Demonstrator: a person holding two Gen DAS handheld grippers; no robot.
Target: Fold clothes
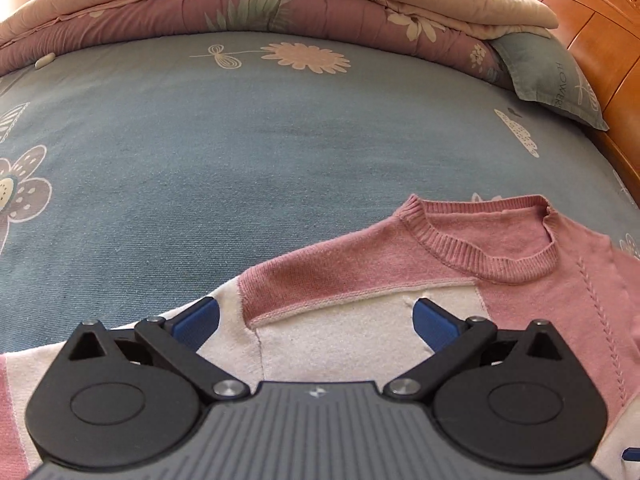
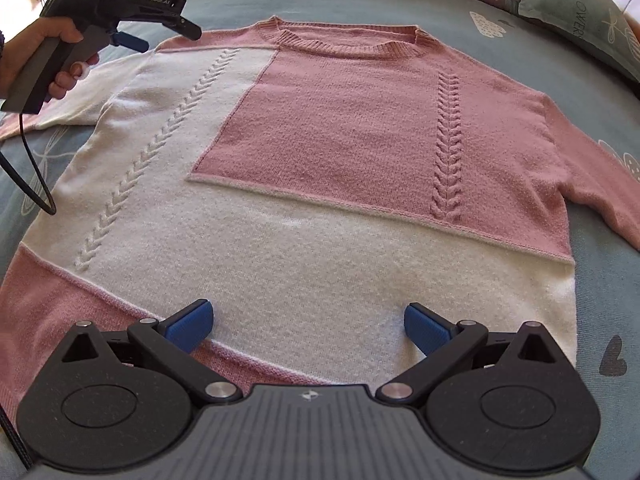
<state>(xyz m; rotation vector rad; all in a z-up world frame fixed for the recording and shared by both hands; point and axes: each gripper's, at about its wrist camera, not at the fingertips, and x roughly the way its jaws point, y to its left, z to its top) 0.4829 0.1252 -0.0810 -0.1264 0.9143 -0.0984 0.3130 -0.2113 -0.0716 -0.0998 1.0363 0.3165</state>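
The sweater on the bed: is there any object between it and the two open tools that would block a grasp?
Nothing visible blocks them. The sweater lies flat on the bed sheet with nothing on top. The left tool is above its shoulder, the right tool above its hem; both are open and empty.

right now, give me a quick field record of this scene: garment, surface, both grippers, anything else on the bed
garment: pink and white sweater, spread flat, front up, not yet folded
neckline: collar at the far end from the right gripper
surface: blue floral bedsheet
left gripper: open, over the sweater's shoulder and sleeve area, holding nothing
right gripper: open, over the white lower part near the hem, holding nothing
other items: folded quilt, pillow, wooden headboard
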